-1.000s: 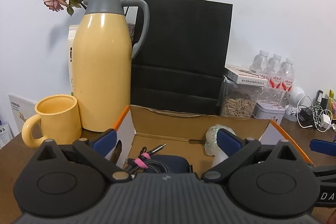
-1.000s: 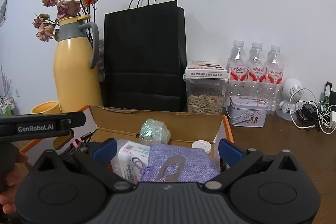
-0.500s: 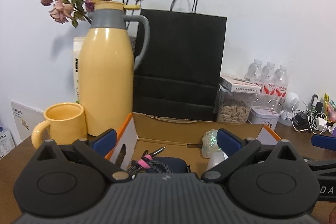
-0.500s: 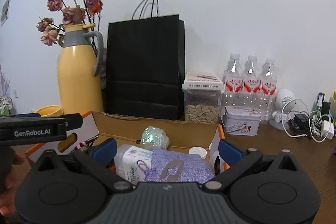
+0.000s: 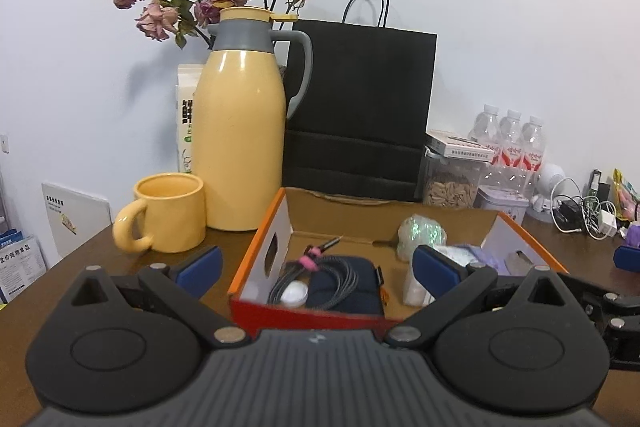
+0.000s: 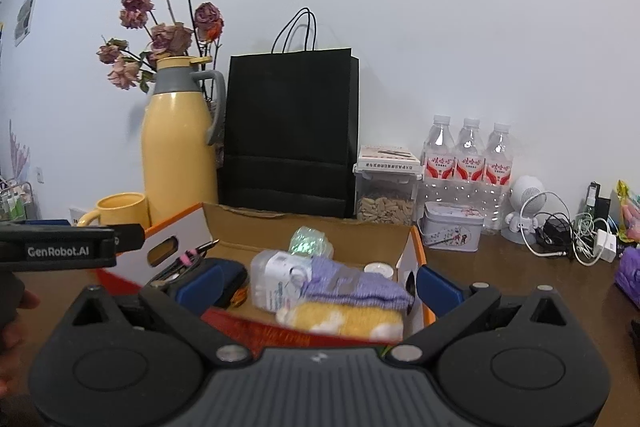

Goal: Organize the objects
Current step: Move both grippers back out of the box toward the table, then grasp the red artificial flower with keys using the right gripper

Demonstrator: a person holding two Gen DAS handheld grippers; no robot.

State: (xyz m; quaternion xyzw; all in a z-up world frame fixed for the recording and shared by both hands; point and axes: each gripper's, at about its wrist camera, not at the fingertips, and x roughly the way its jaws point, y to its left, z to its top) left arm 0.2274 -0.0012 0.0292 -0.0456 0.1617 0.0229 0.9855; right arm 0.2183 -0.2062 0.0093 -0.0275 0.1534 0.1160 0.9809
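An open cardboard box (image 5: 260,251) with orange edges sits on the brown table. In it lie a dark blue pouch (image 5: 348,291), a coiled cable with a pink tie (image 5: 320,269), a shiny green ball (image 5: 420,233), a clear swab pack (image 6: 276,279), a purple knit piece (image 6: 356,285) and a yellow spotted piece (image 6: 344,321). My left gripper (image 5: 316,265) is open in front of the box's near wall, holding nothing. In the right wrist view my right gripper (image 6: 318,285) is open too, over the box's near right part, empty.
Behind the box stand a yellow thermos (image 5: 240,147), a yellow mug (image 5: 168,219), a black paper bag (image 5: 360,107) and dried roses. To the right are a seed jar (image 6: 386,195), a tin (image 6: 452,231), three water bottles (image 6: 468,155) and tangled chargers (image 6: 576,235). A hand holds the left gripper (image 6: 68,251).
Both grippers have drawn back and up from the box; its red near wall and the yellow spotted piece now show. Both stay open.
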